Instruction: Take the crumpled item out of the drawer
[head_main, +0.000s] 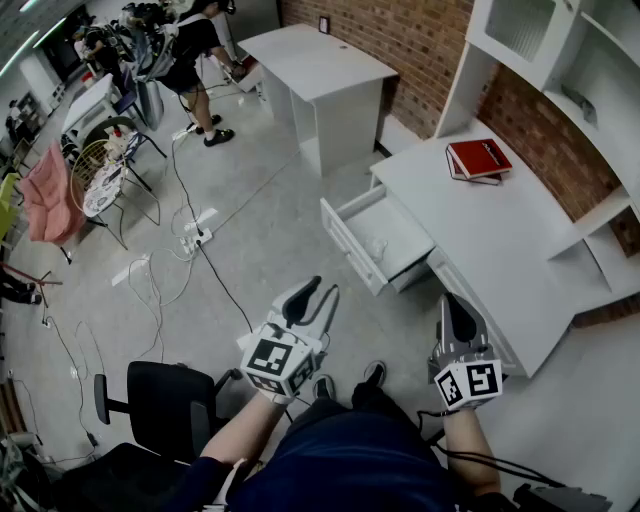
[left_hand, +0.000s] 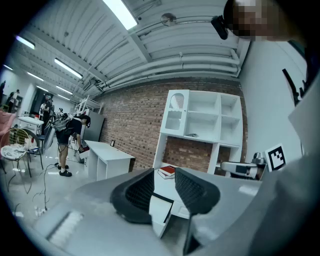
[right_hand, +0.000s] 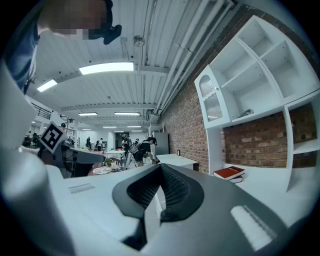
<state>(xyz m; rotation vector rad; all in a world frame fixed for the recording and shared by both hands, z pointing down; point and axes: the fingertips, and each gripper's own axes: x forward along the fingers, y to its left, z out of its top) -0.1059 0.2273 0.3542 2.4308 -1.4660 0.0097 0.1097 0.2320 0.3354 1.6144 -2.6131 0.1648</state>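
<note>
The white desk (head_main: 500, 230) stands at the right, with its top drawer (head_main: 347, 247) pulled open toward the floor. A small pale thing (head_main: 380, 241) lies inside the drawer, too small to make out. My left gripper (head_main: 322, 288) hovers well short of the drawer, at its lower left, open with nothing between its jaws. The left gripper (left_hand: 164, 175) looks toward the desk and a red book (left_hand: 168, 171). My right gripper (head_main: 452, 302) is held near the desk's front edge, below the drawer. The right gripper (right_hand: 160, 168) has its pads together and holds nothing.
Two stacked books, red on top (head_main: 478, 160), lie on the desk under a white shelf unit (head_main: 560, 60). A second white desk (head_main: 315, 70) stands further back. A black office chair (head_main: 170, 400) is at my left, cables and a power strip (head_main: 195, 235) cross the floor, and a person (head_main: 195, 50) bends at the back.
</note>
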